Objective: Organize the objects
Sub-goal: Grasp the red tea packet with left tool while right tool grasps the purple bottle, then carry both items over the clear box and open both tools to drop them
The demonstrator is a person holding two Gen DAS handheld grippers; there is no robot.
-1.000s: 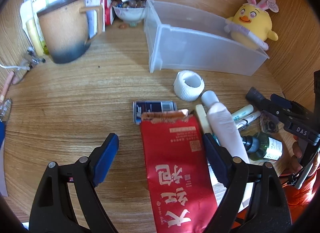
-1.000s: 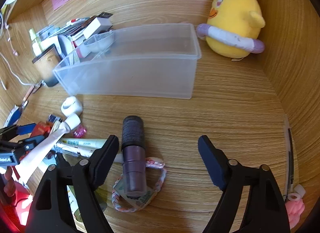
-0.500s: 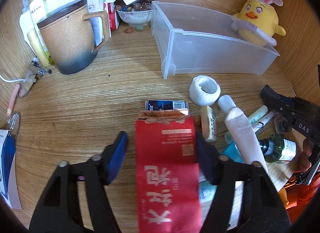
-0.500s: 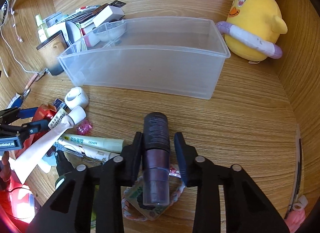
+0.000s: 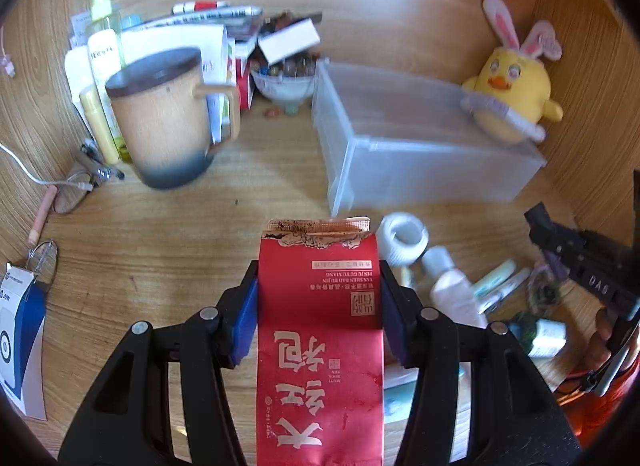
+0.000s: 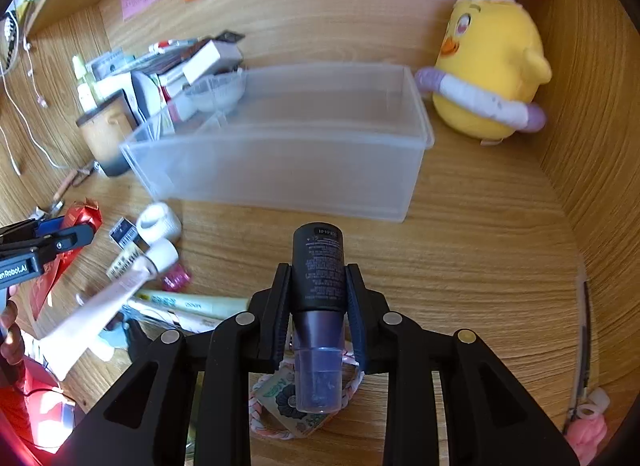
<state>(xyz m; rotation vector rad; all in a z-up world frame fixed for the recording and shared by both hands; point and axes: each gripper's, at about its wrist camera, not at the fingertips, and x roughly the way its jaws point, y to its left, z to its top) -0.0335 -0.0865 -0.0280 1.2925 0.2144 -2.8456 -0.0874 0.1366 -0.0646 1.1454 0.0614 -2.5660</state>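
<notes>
Squeezing the soft red pouch [image 5: 318, 330], the left gripper [image 5: 318, 306] was closing; the right gripper [image 6: 318, 298] clamped a rigid, probably slippery bottle [image 6: 318, 286] mid-body

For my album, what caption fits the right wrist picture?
Right gripper clamps a dark bottle before the clear bin.

Between the jaws of the left gripper [image 5: 318, 306] sits a torn-top packet [image 5: 320, 330], with a storage bin [image 5: 420, 153] ahead to its right and a mug [image 5: 164, 125] ahead to its left. The right gripper [image 6: 318, 306] has a cosmetic bottle [image 6: 318, 286] between its jaws; the bin lies straight ahead, a plush chick [image 6: 492, 69] ahead right, and a tube [image 6: 108, 306] to the left.
</notes>
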